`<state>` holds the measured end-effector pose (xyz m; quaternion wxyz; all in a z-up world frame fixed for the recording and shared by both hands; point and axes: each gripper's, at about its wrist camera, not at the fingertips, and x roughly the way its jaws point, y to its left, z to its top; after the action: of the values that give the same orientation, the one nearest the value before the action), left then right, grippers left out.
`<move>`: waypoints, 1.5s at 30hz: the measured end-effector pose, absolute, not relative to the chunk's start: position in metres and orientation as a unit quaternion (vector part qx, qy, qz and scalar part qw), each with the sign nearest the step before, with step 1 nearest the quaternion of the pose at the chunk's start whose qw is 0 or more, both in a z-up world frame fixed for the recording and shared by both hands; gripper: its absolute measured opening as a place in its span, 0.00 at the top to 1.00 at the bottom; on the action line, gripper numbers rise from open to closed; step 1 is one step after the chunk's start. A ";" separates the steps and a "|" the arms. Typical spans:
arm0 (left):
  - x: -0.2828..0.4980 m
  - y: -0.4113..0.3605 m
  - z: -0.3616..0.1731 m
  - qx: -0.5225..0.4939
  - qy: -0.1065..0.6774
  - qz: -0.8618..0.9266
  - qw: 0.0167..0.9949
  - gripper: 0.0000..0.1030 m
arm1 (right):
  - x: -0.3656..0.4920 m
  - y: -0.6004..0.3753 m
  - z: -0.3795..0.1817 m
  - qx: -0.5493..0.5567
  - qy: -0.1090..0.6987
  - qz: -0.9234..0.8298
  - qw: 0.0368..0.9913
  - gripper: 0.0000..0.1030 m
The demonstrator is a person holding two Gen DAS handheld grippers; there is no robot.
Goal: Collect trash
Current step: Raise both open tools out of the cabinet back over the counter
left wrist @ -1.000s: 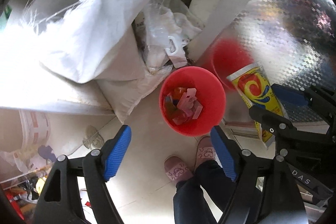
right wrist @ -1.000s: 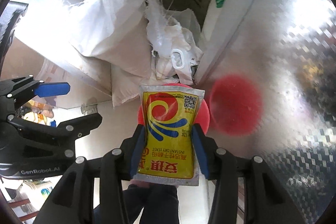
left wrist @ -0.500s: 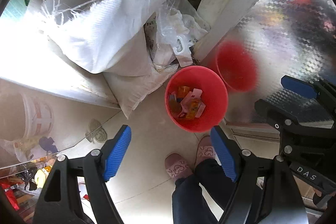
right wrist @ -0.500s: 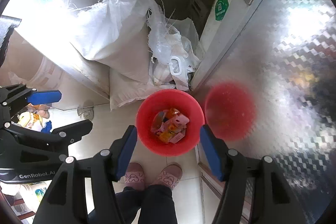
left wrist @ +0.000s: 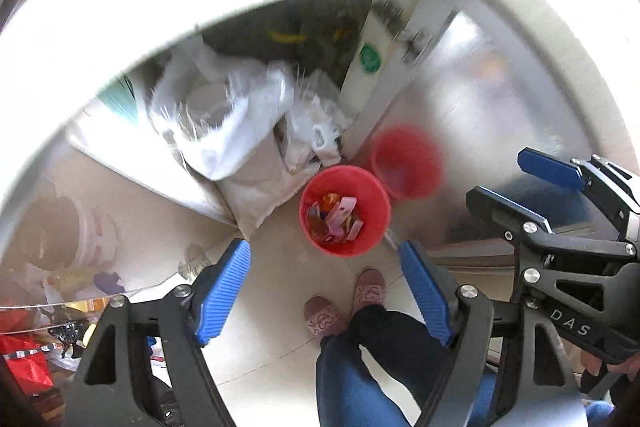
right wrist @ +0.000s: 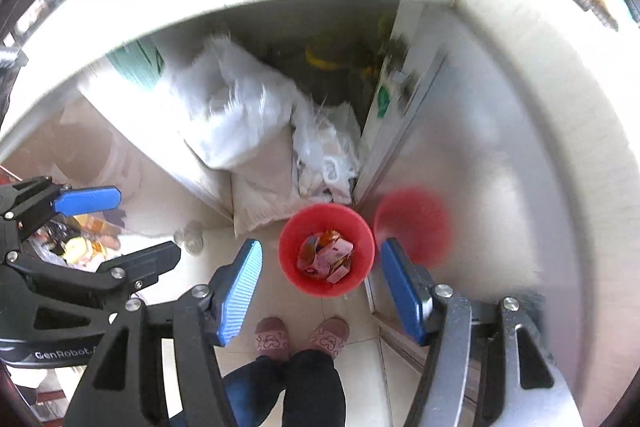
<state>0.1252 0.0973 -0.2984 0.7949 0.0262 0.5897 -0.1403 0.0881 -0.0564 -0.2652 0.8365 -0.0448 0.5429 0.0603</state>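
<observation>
Since the earlier frames, the yellow yeast packet once clamped in the right gripper (right wrist: 320, 295) is seen there no more, and both grippers are viewed from higher above the floor, so the red bucket (right wrist: 326, 225) appears smaller. The right gripper's jaws have just been opening; they are now held moderately apart with nothing between the blue pads (right wrist: 239, 291). The left gripper (left wrist: 325, 295) is held wide open and empty, its ribbed blue pads (left wrist: 222, 293) facing each other over bare tile.

The red bucket is stood on the pale tiled floor (left wrist: 272, 327), in the corner where an open cupboard meets a shiny metal door (left wrist: 480, 131); its red reflection is shown on that metal. Wrappers and packets (right wrist: 326, 257), pink, orange and yellow, are piled inside the bucket. White woven sacks (left wrist: 224, 131) and crumpled plastic bags (right wrist: 326, 155) are heaped in the cupboard just behind the bucket. A person's pink slippers (right wrist: 272, 337) and dark trouser legs (left wrist: 380, 355) are seen near the bucket's front side. Much of both views is blurred.
</observation>
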 end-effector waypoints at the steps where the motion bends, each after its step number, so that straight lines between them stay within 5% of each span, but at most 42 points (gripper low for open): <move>1: 0.123 0.097 -0.284 0.029 0.582 -0.142 0.800 0.26 | 0.086 -0.058 -0.253 -0.044 0.538 0.059 0.839 0.42; 11: 0.122 0.091 -0.165 0.019 0.515 -0.143 0.845 0.26 | 0.072 -0.073 -0.138 -0.034 0.462 0.018 0.886 0.41; 21: 0.143 0.080 -0.093 0.022 0.465 -0.155 0.872 0.26 | 0.078 -0.093 -0.082 -0.022 0.415 -0.021 0.909 0.36; 39: 0.249 0.007 -0.064 0.069 0.444 -0.215 0.867 0.26 | 0.143 -0.160 -0.052 0.014 0.377 -0.087 0.922 0.33; 45: 0.311 -0.031 -0.058 0.098 0.445 -0.236 0.858 0.26 | 0.186 -0.199 -0.045 0.034 0.373 -0.108 0.921 0.25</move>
<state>0.3108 -0.0310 -0.0585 0.8583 0.0983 0.4447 -0.2364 0.1859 -0.1992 -0.0448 0.9210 0.0338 0.3727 -0.1081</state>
